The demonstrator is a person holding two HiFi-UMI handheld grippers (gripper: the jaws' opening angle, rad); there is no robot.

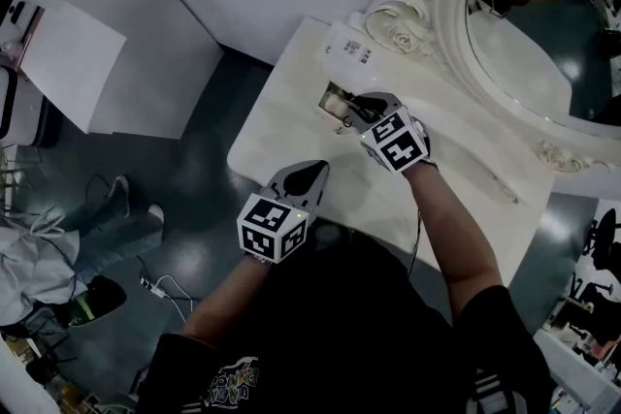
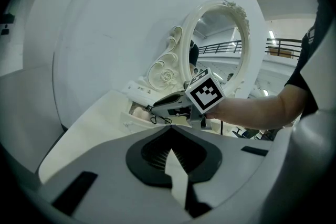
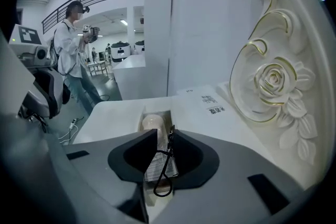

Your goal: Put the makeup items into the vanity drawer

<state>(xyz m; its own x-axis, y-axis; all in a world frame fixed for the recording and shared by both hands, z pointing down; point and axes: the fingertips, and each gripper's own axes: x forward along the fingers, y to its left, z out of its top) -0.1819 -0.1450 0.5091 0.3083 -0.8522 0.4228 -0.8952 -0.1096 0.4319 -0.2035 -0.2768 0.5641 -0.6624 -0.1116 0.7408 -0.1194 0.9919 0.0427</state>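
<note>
The right hand-held gripper (image 3: pixel 163 131) has its jaws drawn close, pinching a thin black eyelash curler (image 3: pixel 166 161) that hangs between them, its wire loop handle nearest the camera. Directly under and just ahead of those jaws lies the open drawer (image 3: pixel 157 111), sunk into the top of the white desk (image 3: pixel 110 113). A round beige makeup item (image 3: pixel 151 122) lies inside it, just past the jaw tips. Whether the curler touches anything in the drawer cannot be told.

From the head view, this right hand-held gripper (image 1: pixel 359 104) reaches over the drawer (image 1: pixel 330 92), with the curler (image 1: pixel 343 120) showing as a small dark wire at its tip. To its right rises the oval mirror (image 1: pixel 524 44) in a carved frame. Beyond the gripper, near the far edge of the desk (image 1: pixel 291 126), is a printed label (image 1: pixel 351 44).

The left hand-held gripper (image 2: pixel 169 130) has its jaws pressed together at the tips, with nothing between them. It hovers near the front edge of the desk (image 2: pixel 94 123), well back from the drawer (image 2: pixel 137 113), pointing towards the right hand-held gripper (image 2: pixel 153 108) and the mirror (image 2: pixel 220 44) behind it. In the head view the left hand-held gripper (image 1: pixel 312 173) sits nearer the person than the right one, apart from it.

Right of the right gripper's jaws, a carved rose (image 3: pixel 273 81) decorates the mirror frame, with the label (image 3: pixel 212 105) lying between it and the drawer. Far to the left, a person (image 3: pixel 68 55) stands in the background.
</note>
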